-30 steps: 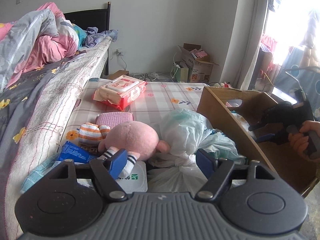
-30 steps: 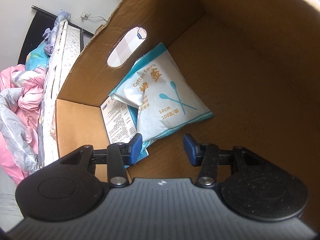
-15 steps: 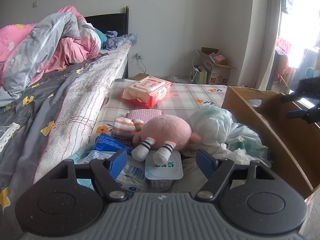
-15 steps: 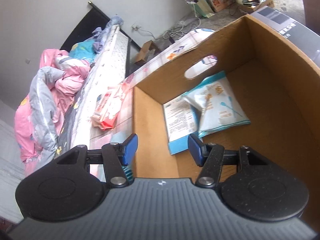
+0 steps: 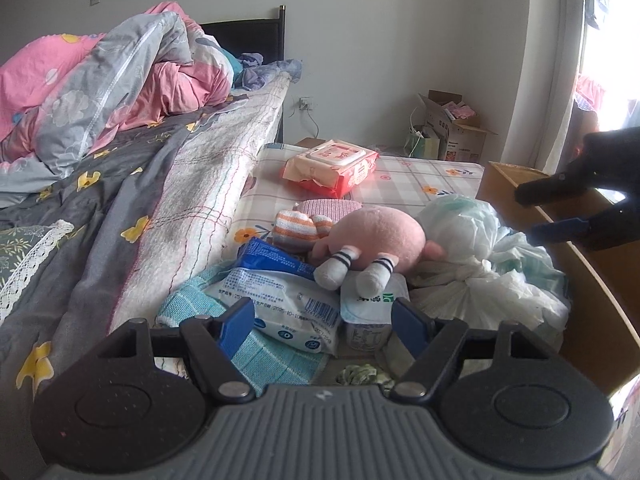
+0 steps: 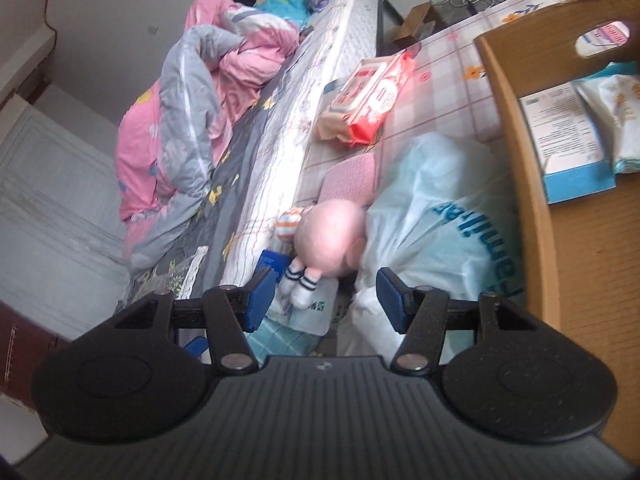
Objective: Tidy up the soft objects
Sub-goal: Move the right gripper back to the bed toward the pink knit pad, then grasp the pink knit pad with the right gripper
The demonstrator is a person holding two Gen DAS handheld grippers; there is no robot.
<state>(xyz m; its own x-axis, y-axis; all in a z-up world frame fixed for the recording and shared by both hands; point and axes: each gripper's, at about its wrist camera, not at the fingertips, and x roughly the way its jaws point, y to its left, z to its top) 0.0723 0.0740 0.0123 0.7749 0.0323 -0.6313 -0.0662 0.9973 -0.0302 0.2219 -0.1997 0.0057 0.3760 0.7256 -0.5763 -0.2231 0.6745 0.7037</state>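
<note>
Bed (image 5: 120, 184): rumpled pink and grey quilt on top, beside the low checked mattress (image 5: 404, 184).
Cardboard box (image 6: 560, 240): right of the pile, packets lying inside.
White plastic bag (image 5: 464, 240): against the box wall.
Pink plush toy (image 5: 376, 242): lying on the pile, touching the bag.
Left gripper (image 5: 322, 316): jaws spread, nothing between them.
Right gripper (image 6: 326, 294): jaws apart, empty, above the pile.

Counted on table: one pink plush toy (image 5: 376, 236), one wet-wipes pack (image 5: 332, 166), one cardboard box (image 6: 516, 128), two packets (image 6: 576, 132) seen inside it.
</note>
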